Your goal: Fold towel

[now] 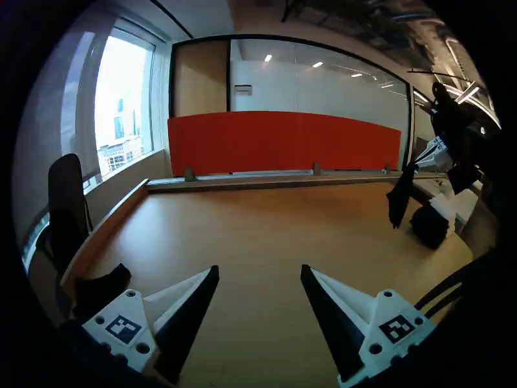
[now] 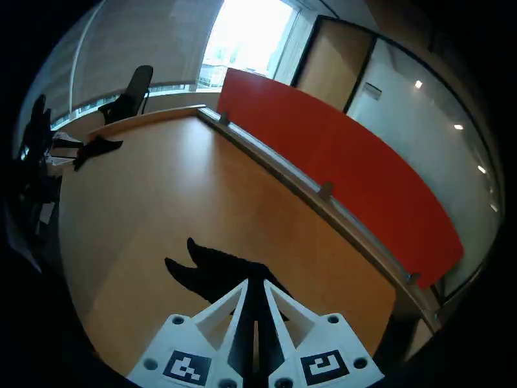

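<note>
Right gripper (image 2: 255, 284): fingers are pressing all but together, pinching a dark towel (image 2: 213, 271) between them. In the right gripper view the cloth is spreading out in peaked folds just past the fingertips. In the left gripper view it is dangling as a narrow dark strip (image 1: 400, 194) at the far right, apparently lifted off the surface (image 1: 271, 226).

Left gripper (image 1: 258, 268): jaws are standing wide apart, holding nothing and hovering over bare wood, well apart from the towel. A dark shape is lying beside its left finger; what it is cannot be told.

Surface: a wooden desk, with a red partition (image 2: 342, 161) running along its far edge. An office chair (image 1: 68, 207) and a bright window (image 1: 123, 123) are standing beyond.

Step in hand, as a judgement: the towel is being picked up and presented by one point, with no fold begun. The next move is likely calling for the left gripper to cross over and pinch a second corner, so that the cloth can be stretched flat before it is doubled over.
</note>
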A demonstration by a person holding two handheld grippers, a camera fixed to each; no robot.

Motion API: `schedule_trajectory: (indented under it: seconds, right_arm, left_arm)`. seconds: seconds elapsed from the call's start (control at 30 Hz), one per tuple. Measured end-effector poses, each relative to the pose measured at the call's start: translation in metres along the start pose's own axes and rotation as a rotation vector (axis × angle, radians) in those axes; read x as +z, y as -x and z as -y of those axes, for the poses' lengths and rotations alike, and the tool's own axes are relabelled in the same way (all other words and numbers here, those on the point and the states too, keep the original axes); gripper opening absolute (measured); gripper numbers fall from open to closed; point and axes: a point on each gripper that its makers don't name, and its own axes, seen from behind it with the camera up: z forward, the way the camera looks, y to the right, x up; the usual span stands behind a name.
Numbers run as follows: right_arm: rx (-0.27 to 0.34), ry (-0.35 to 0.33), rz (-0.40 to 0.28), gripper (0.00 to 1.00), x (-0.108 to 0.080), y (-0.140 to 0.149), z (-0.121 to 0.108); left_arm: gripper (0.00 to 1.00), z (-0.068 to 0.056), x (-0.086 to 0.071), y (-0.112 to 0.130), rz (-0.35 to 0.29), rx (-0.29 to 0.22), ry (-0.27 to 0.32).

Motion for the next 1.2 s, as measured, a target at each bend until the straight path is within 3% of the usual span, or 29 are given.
schedule_trajectory:
  seconds: [0.4,0.8,1.2]
  right_arm:
    - [0.011,0.033,0.052,0.01,-0.007,0.03,-0.048]
    - [0.055,0.08,0.08,0.01,-0.015,0.059,-0.093]
    - [0.09,0.111,0.107,0.01,-0.037,0.089,-0.118]
  left_arm:
    - [0.94,-0.004,0.004,0.003,0.021,0.008,-0.014]
    - [0.94,-0.016,0.014,-0.002,0.03,0.02,-0.015]
    - [0.94,-0.033,0.022,-0.008,0.033,0.037,0.002]
